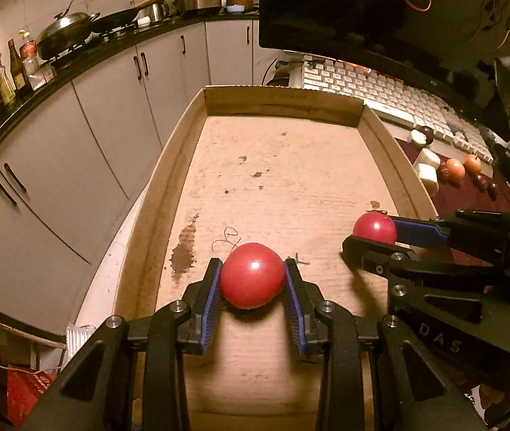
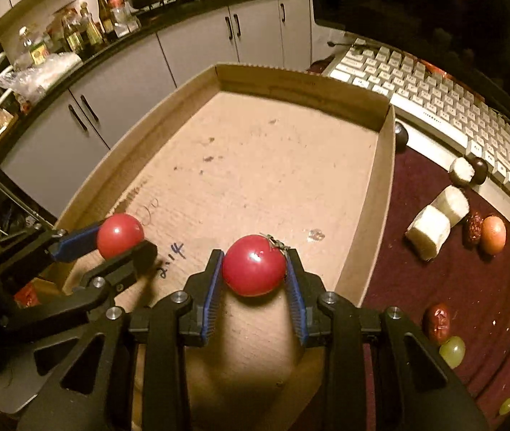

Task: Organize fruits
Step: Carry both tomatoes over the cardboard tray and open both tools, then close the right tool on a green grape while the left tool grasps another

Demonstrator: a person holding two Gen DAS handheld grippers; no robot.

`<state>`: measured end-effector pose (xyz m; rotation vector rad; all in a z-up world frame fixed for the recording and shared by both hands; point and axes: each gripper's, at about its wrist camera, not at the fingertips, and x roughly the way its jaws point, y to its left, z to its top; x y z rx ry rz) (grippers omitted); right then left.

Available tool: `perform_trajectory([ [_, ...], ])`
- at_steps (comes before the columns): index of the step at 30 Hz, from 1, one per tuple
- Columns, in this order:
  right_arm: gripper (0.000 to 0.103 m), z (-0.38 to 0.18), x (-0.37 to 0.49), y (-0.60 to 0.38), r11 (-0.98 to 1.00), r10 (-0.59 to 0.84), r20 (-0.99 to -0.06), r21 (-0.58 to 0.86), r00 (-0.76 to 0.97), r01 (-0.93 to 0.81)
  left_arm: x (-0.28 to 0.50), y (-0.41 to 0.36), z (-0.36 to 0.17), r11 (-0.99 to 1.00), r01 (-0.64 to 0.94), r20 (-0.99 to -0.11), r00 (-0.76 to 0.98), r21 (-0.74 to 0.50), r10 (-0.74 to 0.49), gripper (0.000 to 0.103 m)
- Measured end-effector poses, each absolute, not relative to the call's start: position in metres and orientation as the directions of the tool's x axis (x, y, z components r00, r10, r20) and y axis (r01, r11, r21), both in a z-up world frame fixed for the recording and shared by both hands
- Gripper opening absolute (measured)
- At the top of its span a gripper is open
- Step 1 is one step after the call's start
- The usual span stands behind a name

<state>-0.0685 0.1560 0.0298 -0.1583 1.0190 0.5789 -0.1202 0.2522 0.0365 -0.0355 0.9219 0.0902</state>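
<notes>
My left gripper (image 1: 252, 274) is shut on a smooth red tomato (image 1: 251, 276) and holds it over the near part of a shallow cardboard tray (image 1: 190, 133). My right gripper (image 2: 254, 265) is shut on a second red tomato (image 2: 254, 265) with a green stem, also over the tray's (image 2: 377, 194) near part. Each gripper shows in the other's view: the right one (image 1: 375, 230) at the tray's right side, the left one (image 2: 120, 235) at its left side. The tray floor is bare.
On the dark red mat (image 2: 470, 287) right of the tray lie white fruit chunks (image 2: 429, 231), red dates (image 2: 437, 323), small orange fruits (image 2: 494, 234), green grapes (image 2: 452, 351) and dark round fruits (image 2: 401, 136). A white keyboard (image 2: 434, 100) and a monitor stand behind. Kitchen cabinets (image 1: 118, 82) are at left.
</notes>
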Motion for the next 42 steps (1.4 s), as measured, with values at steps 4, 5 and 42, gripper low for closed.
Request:
perform_trajectory([
  [4,0.036,0.029,-0.068,0.159,0.845,0.358,-0.846,0.114,0.394,-0.523,-0.120,0.252,0.035,0.994,-0.102,-0.802,0.592,0.023,0.079,0.037],
  [5,0.037,0.029,-0.067,0.159,0.847,0.350,-0.852,0.110,0.390,-0.520,-0.120,0.254,0.035,0.993,-0.112,-0.803,0.589,0.031,0.091,0.043],
  [42,0.076,0.067,-0.143,-0.143,0.973,0.216,-0.721,0.101,0.658,-0.209,-0.128,0.056,0.045,0.953,0.302,-0.773,0.609,0.023,-0.175,0.079],
])
